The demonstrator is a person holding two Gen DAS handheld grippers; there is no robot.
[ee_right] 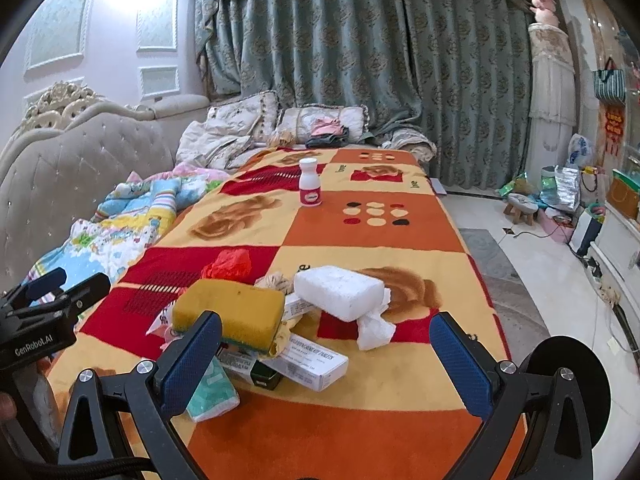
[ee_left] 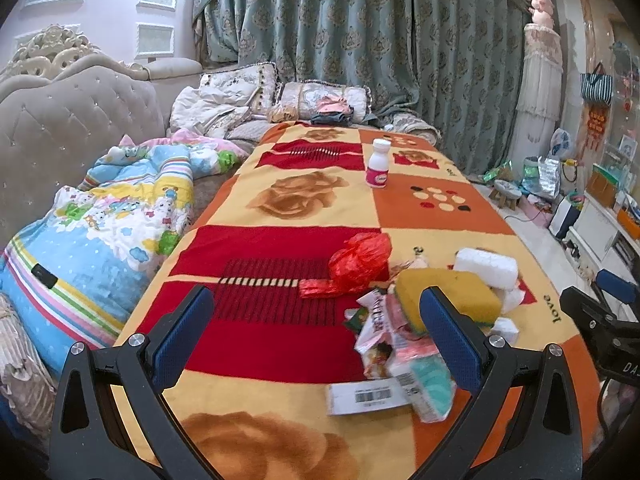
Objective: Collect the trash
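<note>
A heap of trash lies on the patterned blanket: a yellow sponge, a white foam block, a crumpled red plastic bag, snack wrappers and a barcode label. My left gripper hovers open just left of the heap, nothing between its fingers. The right wrist view shows the sponge, the foam block, crumpled tissue, a white medicine box and a teal packet. My right gripper is open, straddling the heap from above. A white pill bottle stands farther back.
A sofa with a cartoon quilt runs along the left of the blanket-covered table. Cushions and clothes sit at the far end before curtains. On the right, floor with a small stool, bags and a white cabinet.
</note>
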